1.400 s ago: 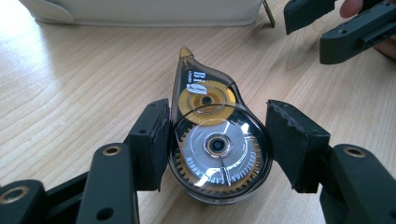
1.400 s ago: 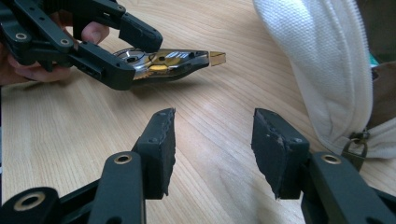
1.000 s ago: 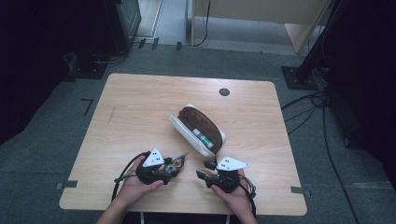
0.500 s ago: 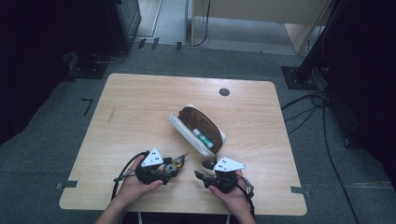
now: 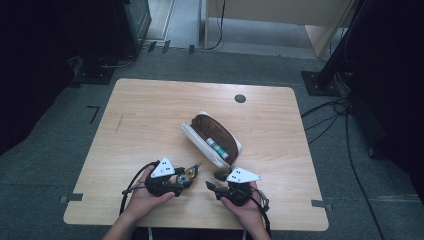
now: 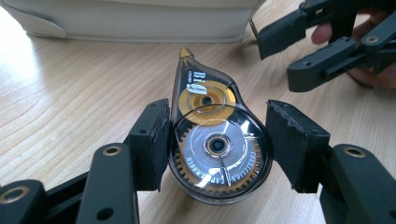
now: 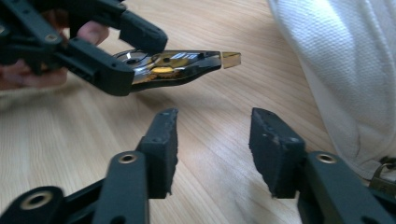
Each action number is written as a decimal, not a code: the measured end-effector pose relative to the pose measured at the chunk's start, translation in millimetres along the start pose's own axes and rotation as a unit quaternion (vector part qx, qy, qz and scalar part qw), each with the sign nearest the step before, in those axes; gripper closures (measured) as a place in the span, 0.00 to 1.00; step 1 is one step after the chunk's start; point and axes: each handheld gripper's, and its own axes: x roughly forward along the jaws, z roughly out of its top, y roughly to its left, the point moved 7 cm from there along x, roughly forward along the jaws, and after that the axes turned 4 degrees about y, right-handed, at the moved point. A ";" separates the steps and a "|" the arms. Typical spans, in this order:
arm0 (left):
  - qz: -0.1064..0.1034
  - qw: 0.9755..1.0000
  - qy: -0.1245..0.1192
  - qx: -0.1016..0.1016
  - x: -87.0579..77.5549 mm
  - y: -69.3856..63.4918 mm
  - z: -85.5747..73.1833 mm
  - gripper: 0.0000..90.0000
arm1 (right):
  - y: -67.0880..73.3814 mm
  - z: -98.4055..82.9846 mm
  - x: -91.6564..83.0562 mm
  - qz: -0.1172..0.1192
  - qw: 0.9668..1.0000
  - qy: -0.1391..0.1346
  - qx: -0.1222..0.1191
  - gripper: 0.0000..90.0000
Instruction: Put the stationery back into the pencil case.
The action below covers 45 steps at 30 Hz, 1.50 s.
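Note:
A clear correction tape dispenser [image 6: 217,154] with a gold wheel and gold tip is held just above the wooden table [image 5: 150,115], with my left gripper [image 6: 219,137] shut on its round body. In the high view the left gripper [image 5: 190,172] is near the front edge, and the tape's tip points toward the open white pencil case [image 5: 200,137]. A green-and-white marker [image 5: 217,148] lies inside the case. My right gripper [image 7: 212,144] is open and holds nothing. It sits close to the right of the tape [image 7: 173,63], and the case's white cloth wall [image 7: 341,70] is beside it.
A black round grommet [image 5: 240,98] sits near the table's far edge. Cables [image 5: 345,130] run over the floor to the right, and a dark stand base [image 5: 320,82] stands off the far right corner. Bare wood lies left of the case.
My right gripper has edged slightly left, toward the left gripper. The left gripper and the tape it holds have stayed put.

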 end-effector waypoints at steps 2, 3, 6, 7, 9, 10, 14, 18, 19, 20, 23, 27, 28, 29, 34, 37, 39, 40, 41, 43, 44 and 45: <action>0.004 1.000 0.001 0.004 0.7 -1.5 -0.5 0.47 | 2.7 2.4 2.8 -0.003 1.000 -0.013 0.024 0.67; 0.007 1.000 0.003 0.006 1.4 -2.3 -1.0 0.47 | 2.7 2.4 2.8 -0.003 1.000 -0.013 0.024 0.67; 0.014 1.000 0.003 0.011 3.8 -3.5 -2.4 0.47 | 5.3 3.1 5.6 -0.008 0.998 -0.020 0.055 0.70; 0.014 1.000 0.003 0.011 3.8 -3.5 -2.4 0.47 | 5.3 3.1 5.6 -0.008 0.998 -0.020 0.055 0.70; 0.021 1.000 0.004 0.014 4.9 -3.1 -3.4 0.47 | 4.9 2.7 5.0 0.004 0.994 -0.024 0.103 0.78; 0.023 1.000 0.004 0.014 5.1 -3.1 -3.7 0.47 | 4.9 2.7 5.0 0.004 0.994 -0.024 0.103 0.78; 0.032 0.999 -0.003 0.017 5.5 -4.3 -4.6 0.47 | 6.5 6.1 2.0 0.023 0.985 -0.032 0.165 0.82; 0.033 0.999 -0.010 0.020 5.4 -6.6 -3.8 0.47 | 5.3 10.8 1.9 0.017 0.982 -0.046 0.184 0.77; 0.033 0.999 -0.011 0.021 5.7 -7.0 -3.7 0.47 | 4.9 11.7 2.6 0.017 0.981 -0.049 0.188 0.76; 0.032 0.999 -0.010 0.023 6.0 -7.3 -3.9 0.47 | 4.6 12.7 3.4 0.015 0.981 -0.050 0.184 0.75; 0.031 0.999 -0.006 0.022 6.2 -6.8 -4.9 0.47 | 3.4 14.7 4.0 0.003 0.985 -0.055 0.164 0.73; 0.032 0.999 -0.013 0.014 3.2 -3.9 -4.5 0.47 | 1.5 14.7 3.6 0.009 0.982 -0.049 0.183 0.74; 0.032 0.999 -0.016 0.014 2.6 -3.9 -4.0 0.47 | 1.9 14.7 4.1 0.011 0.981 -0.048 0.185 0.74; 0.032 0.999 -0.018 0.013 2.4 -4.3 -3.7 0.47 | 3.3 14.4 4.7 0.014 0.981 -0.044 0.188 0.74; 0.035 0.999 -0.024 0.024 4.8 -8.9 -3.8 0.47 | 7.5 17.5 9.8 0.026 0.977 -0.048 0.204 0.74; 0.038 0.998 -0.029 0.028 5.8 -10.7 -4.4 0.47 | 8.5 20.8 11.4 0.033 0.973 -0.055 0.223 0.73; 0.040 0.998 -0.034 0.030 5.3 -11.5 -4.0 0.47 | 8.8 22.3 12.4 0.033 0.971 -0.057 0.230 0.73; 0.042 0.998 -0.038 0.030 4.8 -12.1 -3.4 0.47 | 9.1 24.1 13.4 0.038 0.969 -0.061 0.237 0.71; 0.044 0.998 -0.041 0.032 4.4 -12.5 -2.8 0.47 | 9.1 24.1 13.4 0.038 0.969 -0.061 0.237 0.71; 0.045 0.997 -0.051 0.034 3.0 -14.2 -1.2 0.47 | 7.9 25.6 14.4 0.039 0.967 -0.065 0.242 0.71; 0.045 0.997 -0.051 0.034 3.0 -14.2 -1.2 0.47 | 7.9 25.6 14.4 0.039 0.967 -0.065 0.242 0.71; 0.047 0.997 -0.053 0.036 2.8 -14.5 -0.9 0.47 | 8.0 26.0 14.8 0.042 0.966 -0.065 0.245 0.71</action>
